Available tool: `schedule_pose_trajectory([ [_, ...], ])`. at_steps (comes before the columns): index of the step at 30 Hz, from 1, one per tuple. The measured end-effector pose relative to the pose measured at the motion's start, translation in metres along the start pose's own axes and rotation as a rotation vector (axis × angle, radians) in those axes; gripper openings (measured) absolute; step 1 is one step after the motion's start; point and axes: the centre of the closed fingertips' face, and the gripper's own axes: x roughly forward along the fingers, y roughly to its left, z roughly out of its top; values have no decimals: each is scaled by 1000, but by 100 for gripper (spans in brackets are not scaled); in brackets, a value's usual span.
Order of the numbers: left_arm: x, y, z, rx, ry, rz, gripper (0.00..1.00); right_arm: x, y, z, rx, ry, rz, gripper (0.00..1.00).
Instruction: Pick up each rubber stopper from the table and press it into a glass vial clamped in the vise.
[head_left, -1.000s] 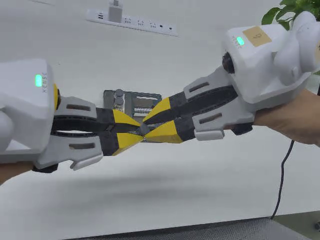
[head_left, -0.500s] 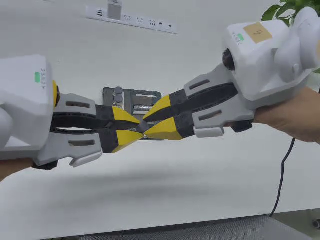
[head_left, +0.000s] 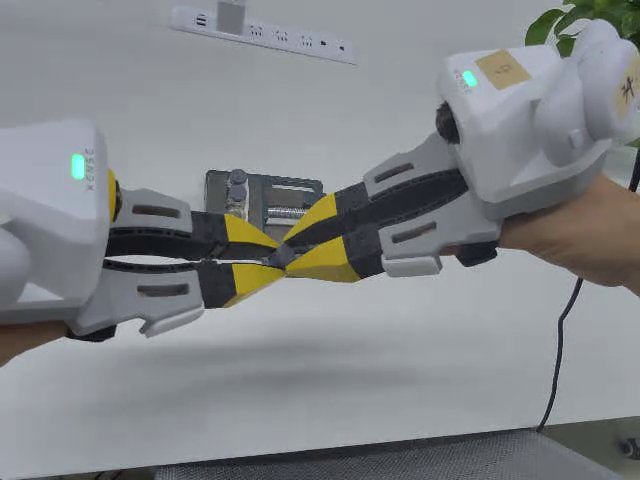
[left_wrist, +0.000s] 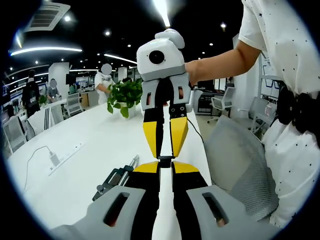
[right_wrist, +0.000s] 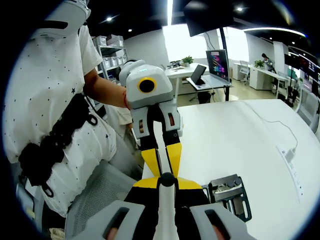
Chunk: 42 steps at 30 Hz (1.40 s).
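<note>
1. The left tongs (head_left: 272, 258) and the right tongs (head_left: 300, 250) meet tip to tip above the counter (head_left: 330, 350). Both pairs are drawn narrow.
2. A small dark rubber stopper (right_wrist: 166, 179) sits where they meet. In the right gripper view it lies round between that pair's own tips, so I judge the right tongs hold it. Whether the left tongs also pinch it, I cannot tell.
3. The vise (head_left: 290, 190) rests on the counter just beyond the meeting point, on the far side from me. Its screw runs across my view.
4. The glass vials (head_left: 237, 182) stand upright at the vise's left end, up and to the left of the stopper. They look grey-topped, but I cannot make out an open mouth.
5. The move turns on carrying the stopper forward and left, then straight down along a vial's upright axis. The left tongs come in from the vials' side, while the right tongs would reach across the vise.
</note>
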Motion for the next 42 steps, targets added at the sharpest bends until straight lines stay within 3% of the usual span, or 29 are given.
schedule_pose_trajectory([
  [8,-7,7,-6,-21,-4,44,16,4,-1,3,7,12,6,6],
  [12,-13,12,-12,-30,5,64,18,4,-4,5,11,14,-2,6],
  [18,-22,18,-24,-32,31,100,29,3,-11,9,18,11,-26,6],
  [21,-26,23,-33,-32,55,128,39,2,-14,11,25,10,-39,6],
  [23,-28,25,-34,-2,46,140,46,3,-16,12,29,13,-44,6],
  [26,-32,26,-39,-14,46,151,54,3,-22,13,36,20,-57,6],
  [34,-36,23,-57,10,74,151,80,9,-35,15,46,42,-83,6],
  [42,-40,24,-70,-18,74,160,94,16,-56,14,61,84,-125,6],
])
